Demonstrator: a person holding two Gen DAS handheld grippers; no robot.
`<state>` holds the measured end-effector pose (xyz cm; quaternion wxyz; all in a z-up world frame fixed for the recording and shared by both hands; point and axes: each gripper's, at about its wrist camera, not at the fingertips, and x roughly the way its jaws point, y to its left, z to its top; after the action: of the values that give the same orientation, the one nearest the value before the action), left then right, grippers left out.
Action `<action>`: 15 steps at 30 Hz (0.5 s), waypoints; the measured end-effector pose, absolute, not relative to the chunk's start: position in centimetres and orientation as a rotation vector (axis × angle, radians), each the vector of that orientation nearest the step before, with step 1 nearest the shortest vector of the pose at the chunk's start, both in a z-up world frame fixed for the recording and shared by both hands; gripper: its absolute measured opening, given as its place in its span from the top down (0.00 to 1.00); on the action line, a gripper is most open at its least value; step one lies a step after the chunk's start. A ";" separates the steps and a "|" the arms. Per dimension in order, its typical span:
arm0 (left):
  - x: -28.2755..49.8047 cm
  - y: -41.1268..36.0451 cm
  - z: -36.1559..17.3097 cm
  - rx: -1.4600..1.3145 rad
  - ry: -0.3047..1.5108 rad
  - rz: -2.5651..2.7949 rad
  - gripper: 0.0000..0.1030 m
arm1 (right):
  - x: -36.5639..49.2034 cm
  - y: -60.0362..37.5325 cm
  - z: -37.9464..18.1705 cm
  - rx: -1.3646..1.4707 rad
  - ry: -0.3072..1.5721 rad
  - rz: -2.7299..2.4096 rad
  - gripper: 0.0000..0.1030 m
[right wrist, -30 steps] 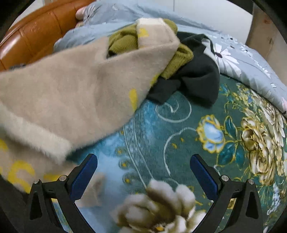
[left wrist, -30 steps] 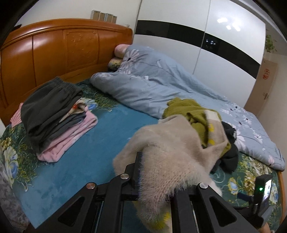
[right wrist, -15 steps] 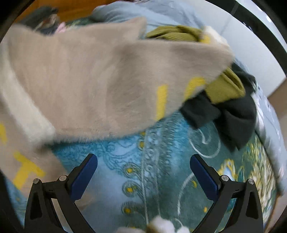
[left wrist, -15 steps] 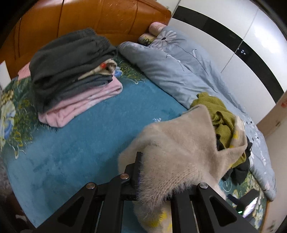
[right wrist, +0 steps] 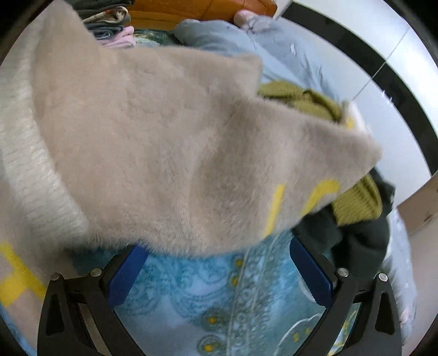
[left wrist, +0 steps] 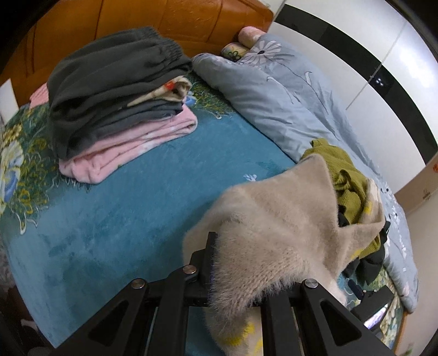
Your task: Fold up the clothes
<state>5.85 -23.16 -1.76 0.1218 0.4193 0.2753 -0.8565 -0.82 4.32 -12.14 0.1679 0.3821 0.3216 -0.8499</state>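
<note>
Left claw [left wrist: 235,263] is clamping a fuzzy beige sweater [left wrist: 273,219], fabric bunching up between its fingers and draping forward, likely so the garment can be carried clear of the unsorted heap toward open bedspread. The sweater is hanging lifted above the bed [left wrist: 123,219], its far end trailing over an olive knit [left wrist: 345,169] and a dark garment [left wrist: 366,268] beside the grey-blue duvet [left wrist: 287,95]. Right claw [right wrist: 219,271] is standing wide apart, blue pads [right wrist: 309,271] holding nothing, the sweater's edge hanging just above them; probably positioning to take a second corner so the piece can be spread flat. A folded stack [left wrist: 109,95], dark grey over pink, is sitting near the headboard [left wrist: 164,19], well apart from the heap, presumably finished items kept out of the working area. Left view is showing the whole stack, bare teal spread and the grip itself. Right view is showing what left cannot: yellow markings on the sweater, a ribbed pale band at its left side, and the empty gap between the right fingers; the stack shows there only as a sliver at top.
</note>
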 end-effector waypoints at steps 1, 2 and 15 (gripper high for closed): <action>5.8 -23.2 -1.8 1.226 0.807 -2.501 0.90 | -0.7 4.5 -11.9 1.073 0.927 -2.413 0.00; 5.8 -23.2 -1.8 1.228 0.807 -2.503 0.90 | -0.5 4.6 -11.8 1.059 0.942 -2.408 0.00; 5.0 -22.6 -1.9 1.249 0.756 -2.516 0.90 | -1.5 2.5 -13.5 0.995 1.165 -2.338 0.01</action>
<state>5.03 -22.59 -1.90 0.1161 0.4266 0.2582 -0.8590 -1.47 2.47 -13.52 0.1724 0.3505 0.4105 -0.8240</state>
